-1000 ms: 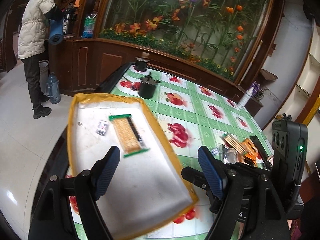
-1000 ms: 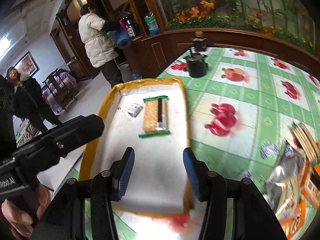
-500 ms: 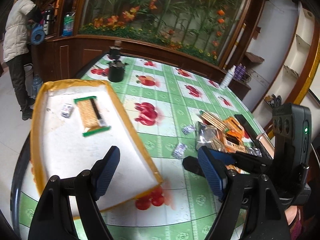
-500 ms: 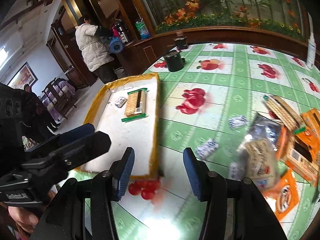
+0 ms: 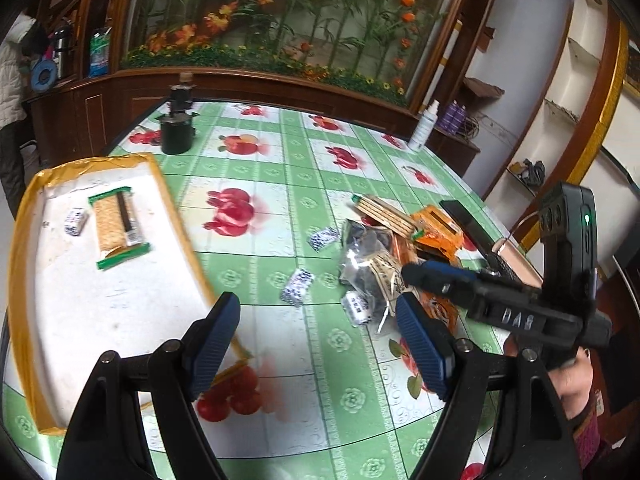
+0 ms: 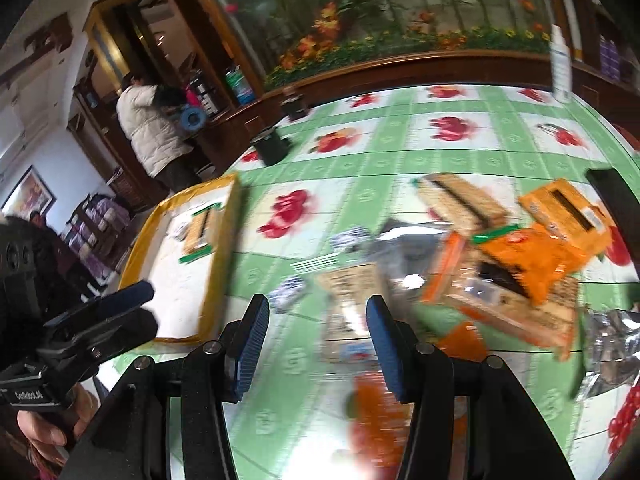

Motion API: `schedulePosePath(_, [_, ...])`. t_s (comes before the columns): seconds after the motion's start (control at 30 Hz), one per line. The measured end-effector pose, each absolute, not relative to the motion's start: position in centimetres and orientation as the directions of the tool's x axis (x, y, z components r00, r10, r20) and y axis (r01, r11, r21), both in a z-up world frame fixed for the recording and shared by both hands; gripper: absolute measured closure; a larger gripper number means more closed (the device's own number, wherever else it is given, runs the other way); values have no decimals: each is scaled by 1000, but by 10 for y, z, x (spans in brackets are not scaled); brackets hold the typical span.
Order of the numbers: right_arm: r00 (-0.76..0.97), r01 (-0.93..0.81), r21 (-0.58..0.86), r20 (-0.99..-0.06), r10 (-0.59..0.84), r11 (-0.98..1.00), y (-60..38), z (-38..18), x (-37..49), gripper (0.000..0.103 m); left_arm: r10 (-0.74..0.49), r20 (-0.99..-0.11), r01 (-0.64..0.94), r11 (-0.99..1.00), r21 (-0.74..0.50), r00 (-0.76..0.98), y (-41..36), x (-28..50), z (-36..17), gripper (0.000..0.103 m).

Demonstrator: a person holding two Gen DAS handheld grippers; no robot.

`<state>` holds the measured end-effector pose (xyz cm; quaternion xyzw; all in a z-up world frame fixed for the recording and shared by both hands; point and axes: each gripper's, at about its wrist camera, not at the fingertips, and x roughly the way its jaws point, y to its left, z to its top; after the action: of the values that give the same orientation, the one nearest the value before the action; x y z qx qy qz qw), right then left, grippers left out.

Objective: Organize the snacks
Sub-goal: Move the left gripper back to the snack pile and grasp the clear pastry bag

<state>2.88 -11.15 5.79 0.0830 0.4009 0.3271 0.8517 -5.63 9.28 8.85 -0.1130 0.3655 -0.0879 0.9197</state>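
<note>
A yellow-rimmed white tray lies at the left of the table. It holds a green-edged cracker pack and a small blue-white candy. A snack pile sits to the right: another cracker pack, orange packets, a silver bag and loose candies. My left gripper hovers open and empty over bare tablecloth between tray and pile. My right gripper is open and empty, just short of a blurred brown-labelled packet at the pile's near edge. The tray is on its left.
A black pot and a white spray bottle stand at the table's far side. A dark flat device lies behind the pile. A wooden planter cabinet runs along the back. A person in a white coat stands beyond the tray.
Both grippers have swung right, away from above the tray and toward the snack pile. The tray has slid to the left of both views. Neither pair of jaws has changed width.
</note>
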Motion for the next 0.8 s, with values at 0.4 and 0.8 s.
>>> schedulePosePath(0.4, [508,-383,507,-583,634,772,-176,44,56,48,-291,-678,147,953,-263,675,48,-35,74,24])
schedulePosePath(0.8, [523,-358,528,-570,633,770,-187,47,56,48,-328,-708,196,944,-264,625,35,-29,59,24])
